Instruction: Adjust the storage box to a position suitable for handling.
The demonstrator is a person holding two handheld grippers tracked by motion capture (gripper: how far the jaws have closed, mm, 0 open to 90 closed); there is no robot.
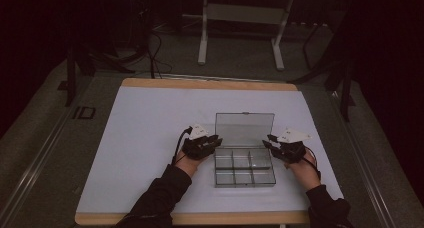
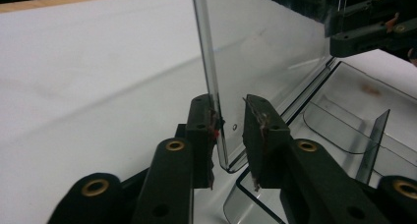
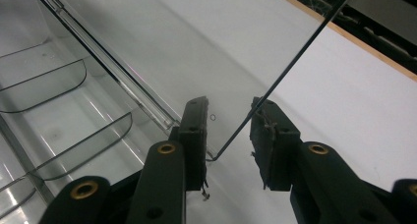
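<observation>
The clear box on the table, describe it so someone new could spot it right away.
On the white table top, between the two hands, sits a clear plastic box. Its see-through lid stands open at the back, and dividers split its tray into six compartments.

Item one: white rectangular mat (image 1: 150,138), lying flat under my fingers and spreading well out to either side of them. Item two: light wooden tabletop (image 1: 210,84), showing as a strip along the mat's far edge, well beyond my fingers, and another along the near edge behind my wrists. Item three: white metal frame stand (image 1: 240,18) on the grey floor (image 1: 235,58), far past my fingertips.
</observation>
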